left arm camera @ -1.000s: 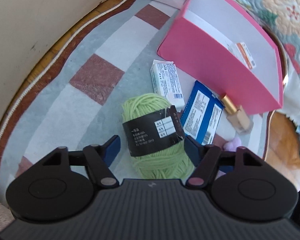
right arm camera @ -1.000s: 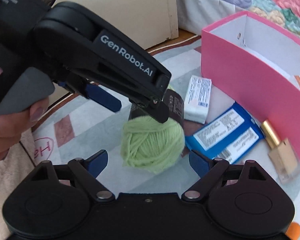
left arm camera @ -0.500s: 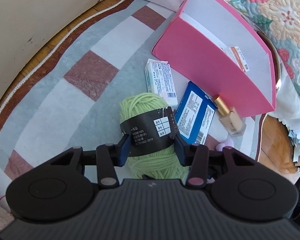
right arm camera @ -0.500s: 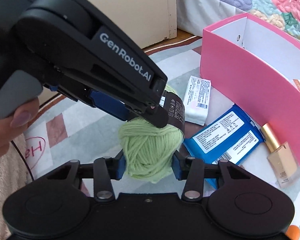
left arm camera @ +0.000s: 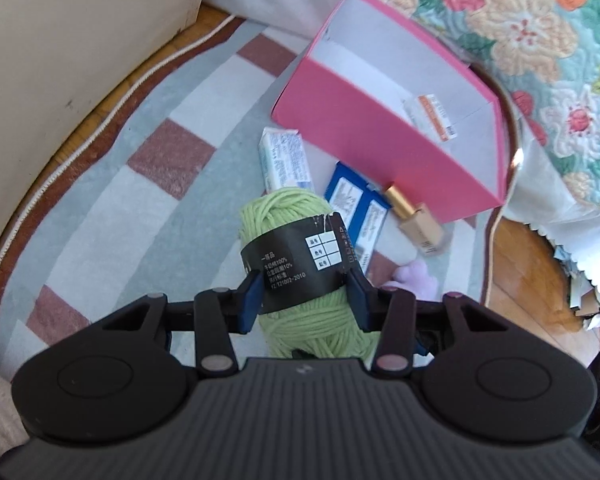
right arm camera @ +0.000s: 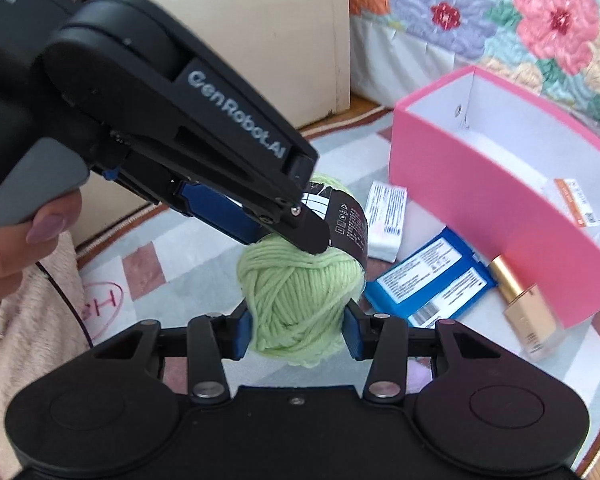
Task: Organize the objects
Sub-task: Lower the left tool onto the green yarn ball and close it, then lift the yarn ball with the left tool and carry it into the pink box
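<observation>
"GenRobot.AI" on left gripper [right arm camera: 300,236] – both w/ green yarn [right arm camera: 300,300]

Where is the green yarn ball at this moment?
The green yarn ball is clamped between both grippers, the left gripper and the right gripper, just left of the blue packet and the pink box.

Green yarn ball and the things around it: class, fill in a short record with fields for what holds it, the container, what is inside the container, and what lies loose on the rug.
held item: green yarn ball with a black paper band
left gripper: shut on the banded part
right gripper: shut on the bare end
container: pink box, open, white inside, on the rug
inside box: one small orange-and-white carton
loose on rug: white packet, blue packet, gold-capped bottle lying beside the box
</observation>
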`<state>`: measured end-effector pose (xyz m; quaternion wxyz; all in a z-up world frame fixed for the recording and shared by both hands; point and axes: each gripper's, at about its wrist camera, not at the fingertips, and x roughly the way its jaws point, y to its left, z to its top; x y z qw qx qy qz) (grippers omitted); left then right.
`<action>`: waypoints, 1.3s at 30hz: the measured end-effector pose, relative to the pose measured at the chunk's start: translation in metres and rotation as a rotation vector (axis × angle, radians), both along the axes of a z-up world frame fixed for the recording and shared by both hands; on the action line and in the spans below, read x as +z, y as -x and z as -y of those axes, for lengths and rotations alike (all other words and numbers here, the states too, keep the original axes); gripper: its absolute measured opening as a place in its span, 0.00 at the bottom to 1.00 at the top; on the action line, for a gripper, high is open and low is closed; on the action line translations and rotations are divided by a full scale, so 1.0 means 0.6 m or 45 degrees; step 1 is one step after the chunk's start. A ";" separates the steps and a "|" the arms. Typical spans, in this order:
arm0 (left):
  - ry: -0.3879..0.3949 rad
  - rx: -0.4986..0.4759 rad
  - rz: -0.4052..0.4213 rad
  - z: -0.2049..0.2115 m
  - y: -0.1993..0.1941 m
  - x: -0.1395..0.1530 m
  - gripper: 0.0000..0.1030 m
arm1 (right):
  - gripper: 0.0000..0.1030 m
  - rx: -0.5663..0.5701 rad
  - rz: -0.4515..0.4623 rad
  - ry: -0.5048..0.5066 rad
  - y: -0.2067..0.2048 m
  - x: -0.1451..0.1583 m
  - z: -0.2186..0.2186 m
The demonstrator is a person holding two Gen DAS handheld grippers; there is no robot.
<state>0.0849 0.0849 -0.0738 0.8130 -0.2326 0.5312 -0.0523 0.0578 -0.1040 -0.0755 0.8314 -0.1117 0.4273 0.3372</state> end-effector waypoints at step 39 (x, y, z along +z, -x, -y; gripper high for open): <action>0.039 -0.252 0.077 0.097 -0.163 0.076 0.34 | 0.43 -0.344 -0.035 -0.069 -0.154 0.068 0.139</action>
